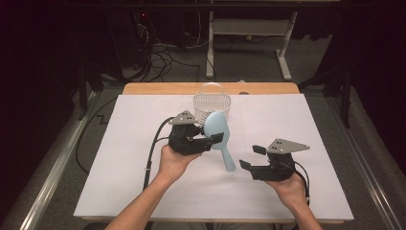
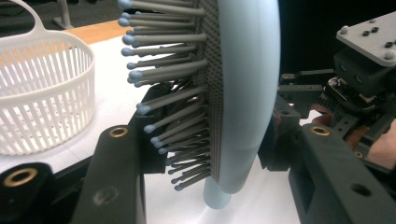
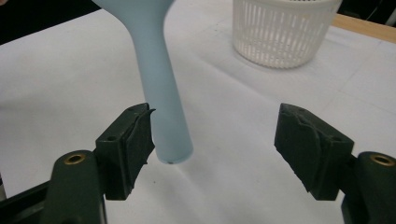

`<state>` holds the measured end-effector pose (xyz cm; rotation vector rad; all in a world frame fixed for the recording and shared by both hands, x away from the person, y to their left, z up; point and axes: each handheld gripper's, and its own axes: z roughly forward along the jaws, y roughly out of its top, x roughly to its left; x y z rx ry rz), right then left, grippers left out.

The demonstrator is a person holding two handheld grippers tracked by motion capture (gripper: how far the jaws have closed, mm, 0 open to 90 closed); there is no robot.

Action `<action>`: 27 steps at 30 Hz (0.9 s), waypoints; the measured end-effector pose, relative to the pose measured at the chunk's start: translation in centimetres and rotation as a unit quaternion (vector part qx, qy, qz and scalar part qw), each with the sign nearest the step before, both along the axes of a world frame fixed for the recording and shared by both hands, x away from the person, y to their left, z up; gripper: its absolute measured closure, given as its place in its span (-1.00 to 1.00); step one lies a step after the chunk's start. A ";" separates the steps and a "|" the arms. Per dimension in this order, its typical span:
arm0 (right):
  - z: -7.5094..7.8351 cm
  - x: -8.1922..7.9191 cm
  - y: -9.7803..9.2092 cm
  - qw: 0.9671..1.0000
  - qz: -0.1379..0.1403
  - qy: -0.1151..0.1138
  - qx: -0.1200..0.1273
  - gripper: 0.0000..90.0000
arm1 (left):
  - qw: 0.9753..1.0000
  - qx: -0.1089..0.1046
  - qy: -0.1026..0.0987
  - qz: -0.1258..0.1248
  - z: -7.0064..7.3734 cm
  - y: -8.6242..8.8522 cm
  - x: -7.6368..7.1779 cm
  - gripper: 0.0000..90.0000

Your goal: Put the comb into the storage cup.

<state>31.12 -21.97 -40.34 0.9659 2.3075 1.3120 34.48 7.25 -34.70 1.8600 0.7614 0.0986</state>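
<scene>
- Hairbrush (image 1: 219, 130): head pinched in left gripper (image 1: 214, 140), just in front of white basket (image 1: 212, 102), handle hanging down.
- Right gripper (image 1: 250, 157) spread, handle end near one jaw.
- Risk: bristles give under the clamp; brush may pivot or drop short of the basket.

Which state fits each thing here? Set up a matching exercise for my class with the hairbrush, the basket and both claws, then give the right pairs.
Things:
1. hairbrush
2. basket
3. left claw
4. right claw

States:
A. open, holding nothing
B. white, standing at the far side of the table
C. light blue, lifted with its handle pointing down
D. shut on the brush head

Pairs: 1-C, 2-B, 3-D, 4-A
</scene>
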 end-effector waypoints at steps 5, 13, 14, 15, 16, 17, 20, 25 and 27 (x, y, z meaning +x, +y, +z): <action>-0.4 -0.1 -1.4 1.000 -0.026 -0.001 0.008 -0.37 | 1.000 -0.001 -0.004 0.002 0.3 0.2 0.2 0.15; -1.3 -0.6 -4.1 0.998 -0.054 -0.004 0.022 -0.36 | 1.000 0.006 -0.008 0.005 0.8 0.4 0.5 0.15; -1.4 -0.7 -4.4 0.998 -0.057 -0.005 0.023 -0.37 | 1.000 0.007 -0.009 0.006 0.8 0.4 0.5 0.15; -1.5 -0.7 -4.7 0.998 -0.061 -0.007 0.025 -0.38 | 1.000 0.008 -0.009 0.007 0.9 0.5 0.6 0.15; -1.6 -0.8 -5.0 0.998 -0.064 -0.010 0.028 -0.39 | 1.000 0.009 -0.010 0.007 0.9 0.5 0.6 0.15; -1.7 -0.9 -5.2 0.997 -0.066 -0.013 0.030 -0.40 | 1.000 0.010 -0.011 0.008 1.0 0.5 0.6 0.15; -2.2 -1.2 -5.8 0.997 -0.071 -0.018 0.032 -0.40 | 1.000 0.014 -0.012 0.009 1.1 0.6 0.8 0.15; -3.0 -1.7 -6.7 0.996 -0.078 -0.024 0.034 -0.41 | 1.000 0.013 -0.013 0.012 1.3 0.7 1.1 0.15; -3.2 -1.8 -7.0 0.996 -0.081 -0.026 0.034 -0.42 | 1.000 0.016 -0.015 0.013 1.4 0.8 1.2 0.15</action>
